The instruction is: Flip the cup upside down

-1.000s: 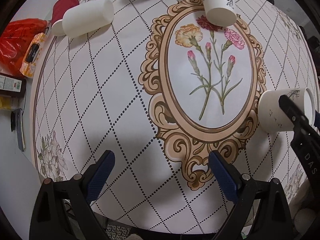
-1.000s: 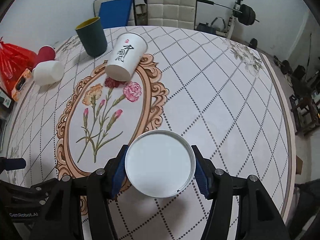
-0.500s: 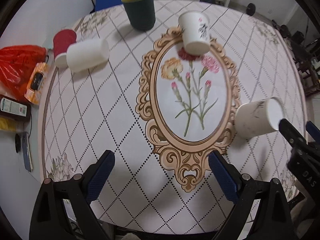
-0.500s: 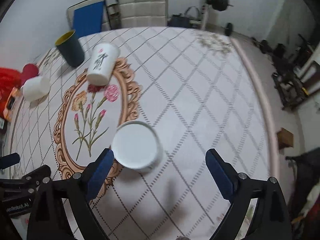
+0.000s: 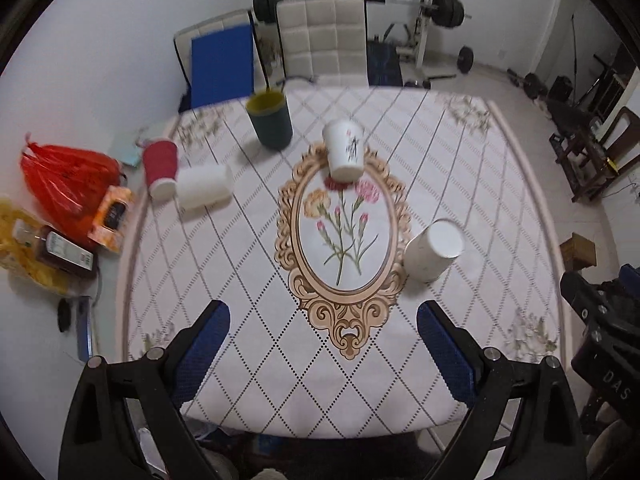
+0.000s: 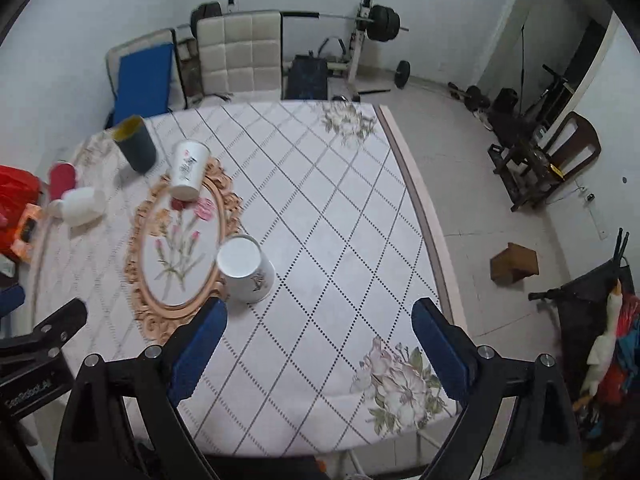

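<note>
Standing inverted, released: white paper cup (image 6: 245,269) resting base-up near the table's (image 6: 320,208) right edge, beside the oval floral frame.

Hovering well clear over the near edge: right gripper (image 6: 319,322) and left gripper (image 5: 323,320), fingers spread wide, gripping nothing, judging the flip complete.

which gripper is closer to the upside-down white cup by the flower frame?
Right. The right gripper hangs open just short of the upside-down cup, cup off its left finger. The left gripper is open, further off, cup ahead to its right.
</note>
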`<state>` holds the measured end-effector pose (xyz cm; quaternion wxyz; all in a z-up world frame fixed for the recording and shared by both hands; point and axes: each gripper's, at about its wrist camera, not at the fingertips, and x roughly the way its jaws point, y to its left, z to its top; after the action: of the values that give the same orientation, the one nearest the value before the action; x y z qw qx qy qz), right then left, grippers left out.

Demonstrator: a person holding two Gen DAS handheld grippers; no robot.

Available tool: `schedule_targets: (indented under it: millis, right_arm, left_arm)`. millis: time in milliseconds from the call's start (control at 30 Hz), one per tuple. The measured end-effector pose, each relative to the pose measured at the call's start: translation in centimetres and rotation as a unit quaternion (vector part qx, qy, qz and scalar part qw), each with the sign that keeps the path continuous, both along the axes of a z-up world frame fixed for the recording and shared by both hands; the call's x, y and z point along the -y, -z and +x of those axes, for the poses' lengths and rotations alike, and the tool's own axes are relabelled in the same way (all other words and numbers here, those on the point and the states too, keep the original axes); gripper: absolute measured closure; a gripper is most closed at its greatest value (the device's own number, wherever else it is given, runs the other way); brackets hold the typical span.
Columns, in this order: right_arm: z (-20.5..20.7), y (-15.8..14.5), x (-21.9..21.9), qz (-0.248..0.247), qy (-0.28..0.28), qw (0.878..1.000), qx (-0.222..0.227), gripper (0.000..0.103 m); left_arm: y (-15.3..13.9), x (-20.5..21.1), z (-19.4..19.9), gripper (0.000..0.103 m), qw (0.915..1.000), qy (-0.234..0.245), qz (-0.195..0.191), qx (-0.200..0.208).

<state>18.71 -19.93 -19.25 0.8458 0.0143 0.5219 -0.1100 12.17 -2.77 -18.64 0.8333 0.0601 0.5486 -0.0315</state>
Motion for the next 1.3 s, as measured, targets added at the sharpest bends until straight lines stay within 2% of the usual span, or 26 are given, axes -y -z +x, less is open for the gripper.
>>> schedule_targets:
  millis: [133,333,500,700,1000,1300]
  right_arm:
    - [-3.1,-5.0,1.1,0.010,0.001,1.000,0.023,0.007]
    - [-7.9,-11.6,2.1,0.016,-0.004,0.999,0.039,0.006]
    - [-12.1,-16.4,2.5,0.021,-0.011,0.997,0.073,0.006]
    - [-16.0,-20.7,2.5,0.024,-0.020,0.994,0.102,0.005]
    - [-19.2,-24.2,2.9,0.013,-0.022,0.992,0.123,0.004]
    - [-18.7,-24.1,2.9,0.031,-0.034,0.992,0.119,0.002]
  left_arm:
    - [-4.9,0.4,-2.9,0.007,0.9995,-0.005,-0.011,0.030]
    - [-10.6,1.0,-7.5,0.007,0.9979,-0.012,-0.022,0.060]
    - [-13.7,1.3,-10.6,0.007,0.9966,-0.014,-0.038,0.072]
    - [-16.0,2.0,-13.1,0.007,0.9951,-0.006,-0.039,0.090]
    - [-17.7,1.7,-15.1,0.007,0.9934,-0.011,-0.037,0.108]
    - [-17.8,1.1,-15.6,0.007,0.9923,-0.029,-0.033,0.116]
